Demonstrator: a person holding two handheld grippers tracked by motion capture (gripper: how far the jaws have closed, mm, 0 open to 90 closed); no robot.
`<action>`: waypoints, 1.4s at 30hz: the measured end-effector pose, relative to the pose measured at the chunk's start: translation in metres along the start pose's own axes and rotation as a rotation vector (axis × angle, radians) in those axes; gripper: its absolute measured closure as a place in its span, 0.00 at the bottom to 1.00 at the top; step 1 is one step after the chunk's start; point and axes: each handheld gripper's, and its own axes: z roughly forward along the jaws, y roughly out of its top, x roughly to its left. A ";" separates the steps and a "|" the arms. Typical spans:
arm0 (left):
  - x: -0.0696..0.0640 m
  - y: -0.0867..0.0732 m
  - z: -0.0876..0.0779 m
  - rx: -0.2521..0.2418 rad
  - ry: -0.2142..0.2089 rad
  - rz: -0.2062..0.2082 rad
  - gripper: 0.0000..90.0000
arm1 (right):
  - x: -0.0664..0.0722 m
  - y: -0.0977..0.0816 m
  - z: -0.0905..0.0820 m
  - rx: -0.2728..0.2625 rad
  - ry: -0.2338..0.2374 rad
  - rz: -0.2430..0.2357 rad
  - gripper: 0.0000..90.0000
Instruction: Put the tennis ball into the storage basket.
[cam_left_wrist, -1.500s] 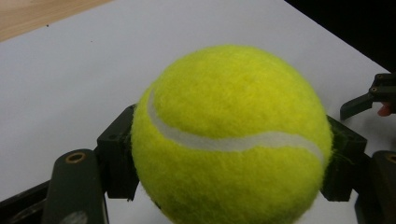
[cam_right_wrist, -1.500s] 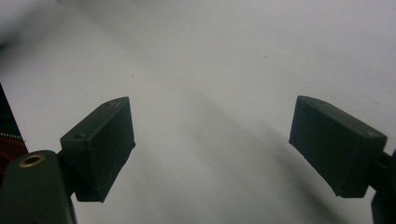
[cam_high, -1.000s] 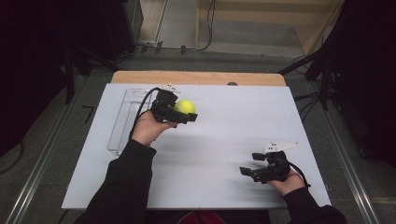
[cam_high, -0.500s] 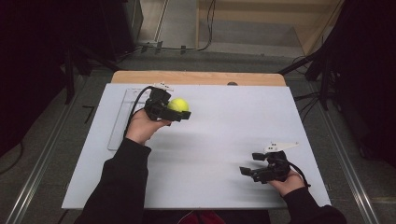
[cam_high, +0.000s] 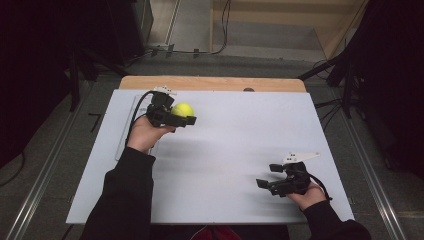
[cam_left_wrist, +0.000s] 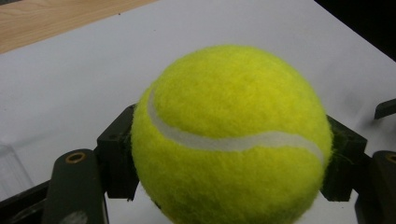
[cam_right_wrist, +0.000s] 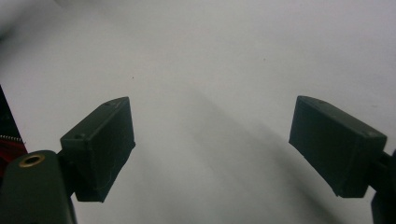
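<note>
A yellow tennis ball (cam_left_wrist: 232, 140) is held between the two black jaws of the left gripper (cam_high: 181, 116), which are closed against its opposite sides; a white seam is seen curving across its felt in the left gripper view. In the high view the tennis ball (cam_high: 183, 109) is seen above the far left part of the white board (cam_high: 235, 140), which is taken here as the landmark. Whether the ball touches the board or is carried just above it cannot be told. The left gripper is gripped by the person's left hand (cam_high: 146, 136), whose dark sleeve (cam_high: 120, 200) is stretched over the board's near left part. A clear flat tray (cam_high: 126, 131) is lying on the board's left edge, partly covered by that hand.

The right gripper (cam_high: 267, 182) is held in the right hand (cam_high: 309, 194) at the board's near right corner, well apart from the ball. Its jaws are spread wide with nothing between them; bare board surface (cam_right_wrist: 219, 84) is seen through the gap in the right gripper view. A strip of wooden tabletop (cam_high: 210, 82) is visible beyond the board's far edge.
</note>
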 end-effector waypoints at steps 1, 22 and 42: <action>0.003 -0.001 -0.001 0.000 0.003 -0.006 0.29 | 0.000 0.000 0.000 0.000 0.000 0.001 0.14; 0.028 -0.008 -0.018 -0.007 0.086 -0.057 0.29 | 0.000 0.000 0.000 0.000 0.001 -0.002 0.14; 0.046 -0.016 -0.032 -0.028 0.138 -0.115 0.28 | 0.000 0.001 0.000 0.000 0.001 -0.001 0.14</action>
